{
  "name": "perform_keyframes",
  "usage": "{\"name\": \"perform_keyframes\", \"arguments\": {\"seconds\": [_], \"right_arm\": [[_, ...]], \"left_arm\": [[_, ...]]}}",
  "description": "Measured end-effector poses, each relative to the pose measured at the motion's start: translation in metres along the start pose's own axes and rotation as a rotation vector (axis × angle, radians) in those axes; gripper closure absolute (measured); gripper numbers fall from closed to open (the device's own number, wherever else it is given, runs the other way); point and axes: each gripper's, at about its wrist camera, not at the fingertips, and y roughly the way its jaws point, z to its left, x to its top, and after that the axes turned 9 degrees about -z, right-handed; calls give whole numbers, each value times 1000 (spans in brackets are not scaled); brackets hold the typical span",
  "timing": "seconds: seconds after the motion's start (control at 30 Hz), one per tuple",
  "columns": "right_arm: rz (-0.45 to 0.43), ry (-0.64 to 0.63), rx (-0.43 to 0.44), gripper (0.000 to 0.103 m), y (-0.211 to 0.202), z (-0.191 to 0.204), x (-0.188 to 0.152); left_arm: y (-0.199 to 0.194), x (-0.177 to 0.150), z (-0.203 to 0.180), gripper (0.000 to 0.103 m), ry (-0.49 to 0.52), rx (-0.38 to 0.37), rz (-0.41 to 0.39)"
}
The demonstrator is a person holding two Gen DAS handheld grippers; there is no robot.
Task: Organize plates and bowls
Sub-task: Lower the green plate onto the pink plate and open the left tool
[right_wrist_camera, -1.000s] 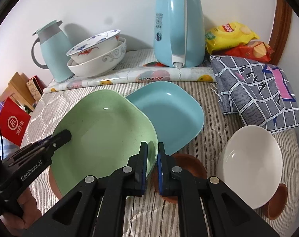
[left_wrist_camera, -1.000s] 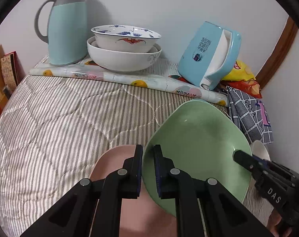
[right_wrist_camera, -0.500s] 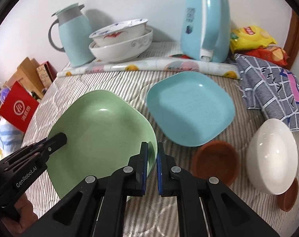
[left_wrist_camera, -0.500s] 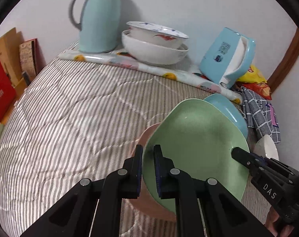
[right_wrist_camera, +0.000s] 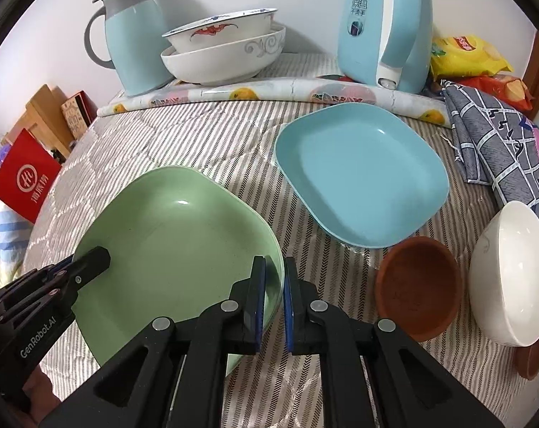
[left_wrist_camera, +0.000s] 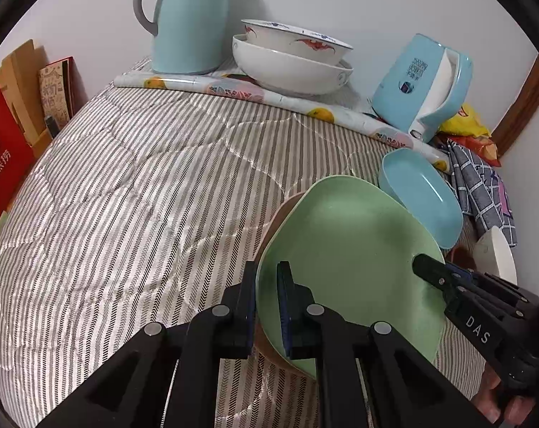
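**Green plate: rigid, slick, carried by two edge pinches**

The green plate (right_wrist_camera: 176,246) is held just above the striped bed cover (left_wrist_camera: 134,192), tilted, with what looks like a pinkish-brown plate (left_wrist_camera: 282,214) partly hidden underneath it. Its left rim is pinched by the left tongs (left_wrist_camera: 266,303), and the opposite rim is clamped by the right tongs (right_wrist_camera: 273,296). Both sets of tongs are squeezed narrow on the rim, nothing else in them.

Handling-wise, it is judged to be a stiff, smooth plate, probably melamine or glazed ceramic, so no flex is expected but slip is. The glossy surface is a worry with such thin edge grips; if one side is let go, the plate is likely to swing or slide out. The raised rim is the sensible place to be gripped, at opposite sides, as it is now.

The blue plate (right_wrist_camera: 362,174) sits flat nearby, the same squarish shape, so nesting looks doable. The brown bowl (right_wrist_camera: 417,289) and the white bowl (right_wrist_camera: 508,278) are just beside it and probably more chip-prone.
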Motion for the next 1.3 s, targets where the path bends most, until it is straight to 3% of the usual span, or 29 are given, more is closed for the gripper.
{"name": "perform_keyframes", "arguments": {"seconds": [0.23, 0.3, 0.33, 0.37, 0.5, 0.73, 0.8, 0.87, 1.13, 1.2, 1.3], "right_arm": [[-5, -10, -6, 93, 1, 1, 1], [-8, -11, -2, 87, -2, 2, 0], [-8, -11, 2, 79, -3, 2, 0], [-11, -11, 4, 73, -5, 1, -1], [-18, -13, 1, 73, -12, -1, -6], [-38, 7, 8, 72, -34, -14, -11], [-58, 17, 9, 67, -43, -20, -9], [-85, 28, 0, 56, -54, -29, -6], [-174, 95, -52, 51, -90, -78, 8], [-184, 113, -61, 50, -95, -90, 11], [-169, 137, -57, 46, -97, -107, 15]], "left_arm": [[1, 0, 2, 92, -4, -17, 19], [-1, 0, 3, 89, -4, -19, 22], [-2, -1, 4, 88, -10, -26, 25], [-4, -1, 5, 83, -18, -41, 23], [-12, -2, 4, 59, -2, -23, 2], [-25, 1, -2, 58, -9, -29, -12], [-30, 2, -8, 58, -1, -29, -22], [-34, 4, -16, 58, 6, -33, -28], [-39, 11, -52, 56, 42, -27, -51], [-37, 14, -61, 51, 49, -23, -48], [-36, 19, -73, 51, 56, -12, -54]]}}
